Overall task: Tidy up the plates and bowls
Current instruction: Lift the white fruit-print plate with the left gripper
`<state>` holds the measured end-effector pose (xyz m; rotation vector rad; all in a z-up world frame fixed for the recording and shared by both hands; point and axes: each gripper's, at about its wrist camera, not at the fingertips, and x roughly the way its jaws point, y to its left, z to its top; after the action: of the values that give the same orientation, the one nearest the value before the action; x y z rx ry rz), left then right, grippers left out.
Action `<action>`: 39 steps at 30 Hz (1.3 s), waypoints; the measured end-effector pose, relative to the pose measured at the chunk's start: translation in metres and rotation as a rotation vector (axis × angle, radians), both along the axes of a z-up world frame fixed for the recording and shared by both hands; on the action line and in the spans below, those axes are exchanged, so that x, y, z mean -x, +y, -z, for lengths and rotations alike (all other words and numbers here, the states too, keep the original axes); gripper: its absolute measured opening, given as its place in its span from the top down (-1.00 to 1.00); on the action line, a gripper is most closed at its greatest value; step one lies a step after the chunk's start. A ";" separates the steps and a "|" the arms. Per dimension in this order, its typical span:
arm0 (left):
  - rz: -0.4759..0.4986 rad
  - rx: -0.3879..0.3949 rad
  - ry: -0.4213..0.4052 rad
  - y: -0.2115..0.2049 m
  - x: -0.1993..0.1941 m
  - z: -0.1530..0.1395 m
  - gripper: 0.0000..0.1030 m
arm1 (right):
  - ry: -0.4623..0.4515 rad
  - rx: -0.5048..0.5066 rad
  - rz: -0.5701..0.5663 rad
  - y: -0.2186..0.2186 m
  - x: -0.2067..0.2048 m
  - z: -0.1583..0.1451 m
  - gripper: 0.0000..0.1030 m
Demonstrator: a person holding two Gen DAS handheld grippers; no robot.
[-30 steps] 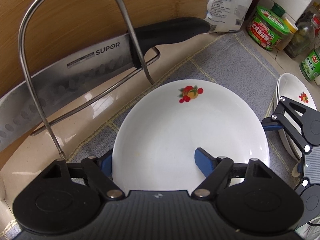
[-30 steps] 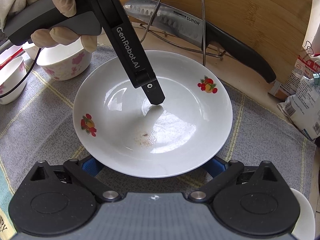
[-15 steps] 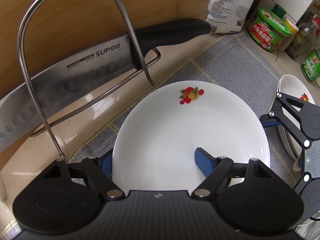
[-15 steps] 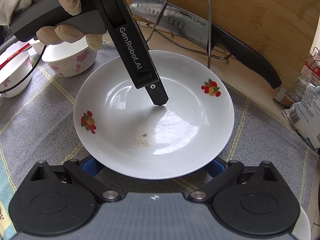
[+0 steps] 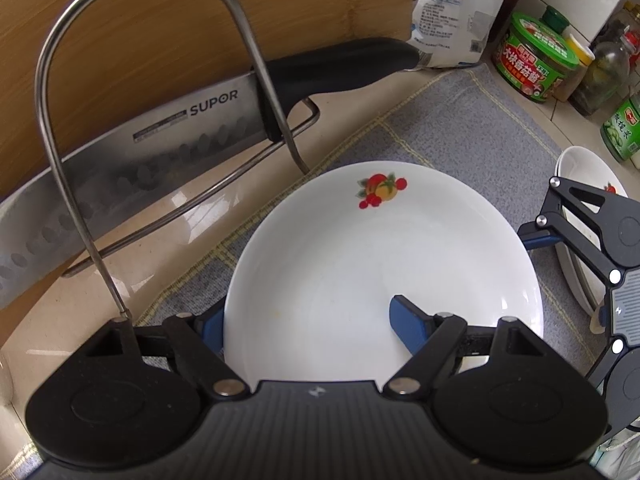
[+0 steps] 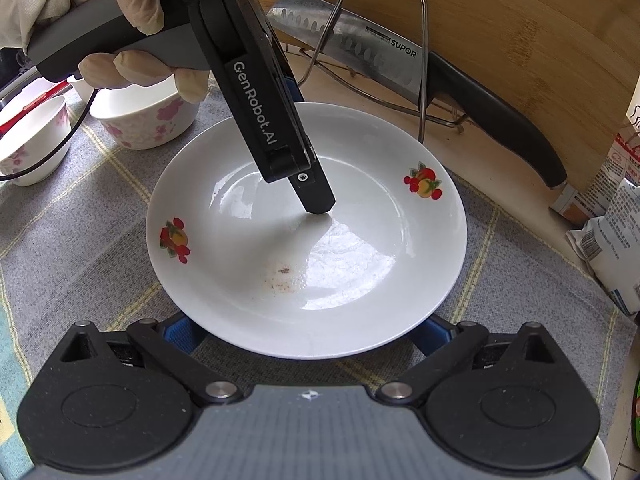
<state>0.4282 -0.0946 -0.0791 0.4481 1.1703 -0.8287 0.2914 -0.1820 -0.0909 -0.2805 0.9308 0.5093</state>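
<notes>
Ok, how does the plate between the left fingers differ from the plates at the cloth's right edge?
The middle plate lies single and in full view; the stacked plates are at least two, nested and partly hidden. The middle plate has the open left gripper astride its rim, one finger inside; the stacked plates have no finger inside. The middle plate shows brownish residue; the stacked plates are too hidden to judge. Both are white with a fruit motif.
</notes>
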 end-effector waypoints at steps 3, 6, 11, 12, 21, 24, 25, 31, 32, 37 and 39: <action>-0.003 0.005 0.006 0.001 -0.001 0.000 -0.56 | -0.001 -0.007 0.004 0.000 0.000 -0.001 -1.00; -0.009 0.012 0.013 0.002 -0.003 -0.001 -0.56 | -0.009 -0.010 0.012 0.001 0.001 -0.002 -1.00; -0.009 0.009 0.013 0.002 -0.002 -0.001 -0.56 | -0.014 -0.017 0.020 0.000 0.002 -0.004 -1.00; -0.008 0.010 0.012 0.003 -0.002 -0.001 -0.56 | -0.014 -0.016 0.019 0.000 0.003 -0.004 -1.00; -0.012 0.027 0.002 0.007 0.000 -0.005 -0.50 | -0.022 -0.011 0.019 0.001 0.006 -0.009 -1.00; -0.013 0.033 0.001 0.011 0.002 -0.007 -0.50 | -0.027 -0.006 0.016 0.002 0.008 -0.010 -1.00; -0.014 0.034 0.002 0.012 0.002 -0.008 -0.49 | -0.028 -0.004 0.016 0.003 0.009 -0.011 -1.00; -0.009 0.041 -0.003 0.014 0.006 -0.013 -0.49 | -0.034 0.002 0.019 0.004 0.014 -0.013 -1.00; -0.009 0.041 -0.004 0.014 0.007 -0.014 -0.49 | -0.035 0.004 0.020 0.004 0.015 -0.014 -1.00; -0.011 0.048 -0.009 0.013 0.013 -0.019 -0.49 | -0.041 0.014 0.021 0.005 0.020 -0.018 -1.00; -0.013 0.055 -0.007 0.013 0.015 -0.021 -0.49 | -0.043 0.018 0.021 0.005 0.022 -0.020 -1.00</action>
<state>0.4129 -0.0813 -0.0585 0.3973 1.1400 -0.8449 0.2692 -0.1772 -0.0706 -0.2962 0.8958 0.4738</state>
